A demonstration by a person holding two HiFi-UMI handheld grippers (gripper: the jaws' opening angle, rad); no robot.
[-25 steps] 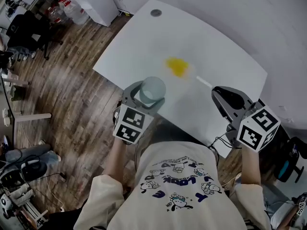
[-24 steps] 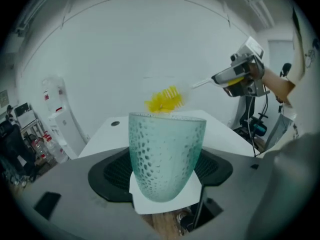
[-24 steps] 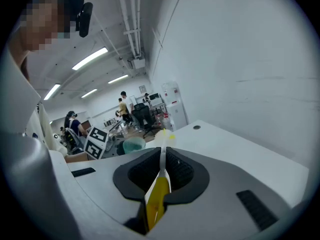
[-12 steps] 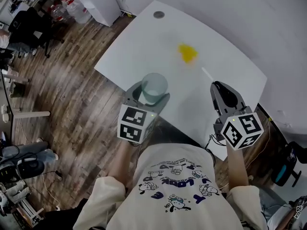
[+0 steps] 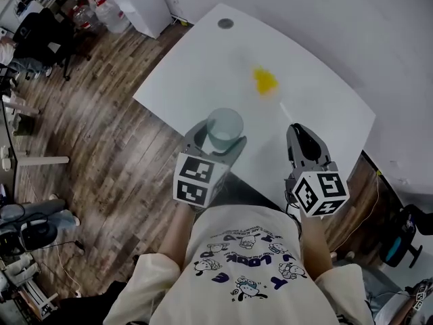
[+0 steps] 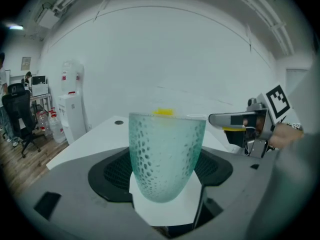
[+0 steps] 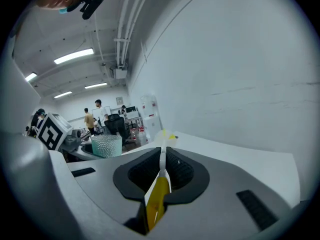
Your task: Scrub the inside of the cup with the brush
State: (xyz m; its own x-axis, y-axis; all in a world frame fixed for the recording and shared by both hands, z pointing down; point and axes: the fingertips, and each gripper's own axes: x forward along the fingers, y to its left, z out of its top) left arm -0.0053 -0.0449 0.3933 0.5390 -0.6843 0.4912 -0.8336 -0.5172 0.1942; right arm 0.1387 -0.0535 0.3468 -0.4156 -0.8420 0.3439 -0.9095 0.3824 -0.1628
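My left gripper (image 5: 220,136) is shut on a pale green dimpled cup (image 5: 224,128), upright over the table's near edge. In the left gripper view the cup (image 6: 166,154) fills the space between the jaws of that gripper (image 6: 161,173). My right gripper (image 5: 298,131) is shut on the white handle of a brush (image 5: 287,112), whose yellow head (image 5: 264,80) points away over the table. In the right gripper view the handle (image 7: 161,161) runs out between the jaws of that gripper (image 7: 162,159), and the cup (image 7: 106,145) stands off to the left. The brush is outside the cup.
The white table (image 5: 203,66) has a grey grommet (image 5: 225,24) at its far corner. Wooden floor lies to the left, with a white cabinet (image 5: 139,2), water bottles (image 5: 101,12) and an office chair (image 5: 37,39). People (image 7: 91,118) stand far off in the room.
My right gripper has moved left, closer to the cup, carrying the brush with it. The left gripper still holds the cup, shifted slightly right.
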